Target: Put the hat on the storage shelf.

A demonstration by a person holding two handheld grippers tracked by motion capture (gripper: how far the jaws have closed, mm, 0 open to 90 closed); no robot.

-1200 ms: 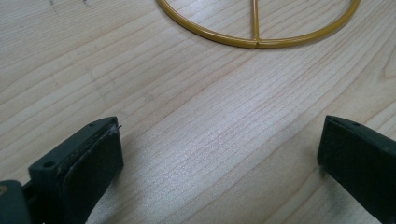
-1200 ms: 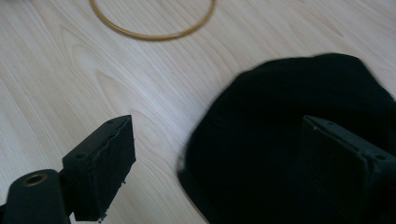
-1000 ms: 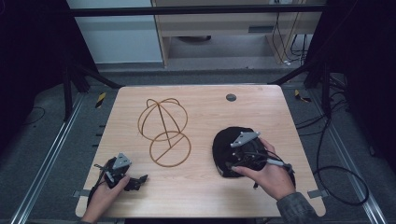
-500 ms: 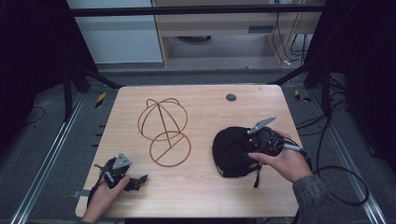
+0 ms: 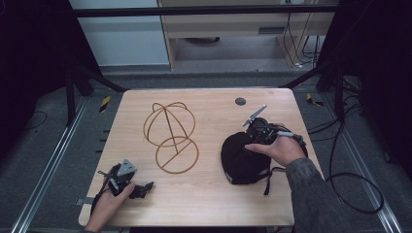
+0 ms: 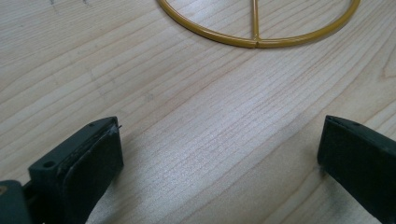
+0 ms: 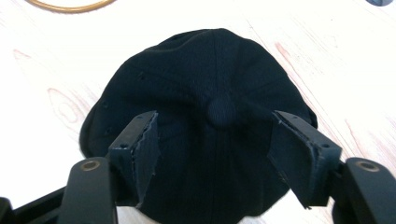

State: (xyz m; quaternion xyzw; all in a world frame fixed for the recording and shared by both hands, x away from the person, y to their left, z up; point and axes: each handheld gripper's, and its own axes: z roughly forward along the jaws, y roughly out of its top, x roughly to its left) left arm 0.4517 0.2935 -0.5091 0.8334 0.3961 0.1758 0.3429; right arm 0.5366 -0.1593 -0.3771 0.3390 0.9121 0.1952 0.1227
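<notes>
Black cap (image 7: 201,116) sits between your right gripper's (image 7: 215,156) half-open jaws, which have just been closing; pinch its crown next, then lift toward the wire stand (image 5: 170,136).

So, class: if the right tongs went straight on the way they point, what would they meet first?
Most likely the black cap: the right tongs point at its crown, jaws apart around the top button. Depth is unclear.

The left hand rests near the left, holding the left tool (image 5: 127,183) low, jaws spread wide. The right forearm reaches in from the near right; the right tool (image 5: 252,133) has jaws half apart, just been closing, not yet gripping.
</notes>
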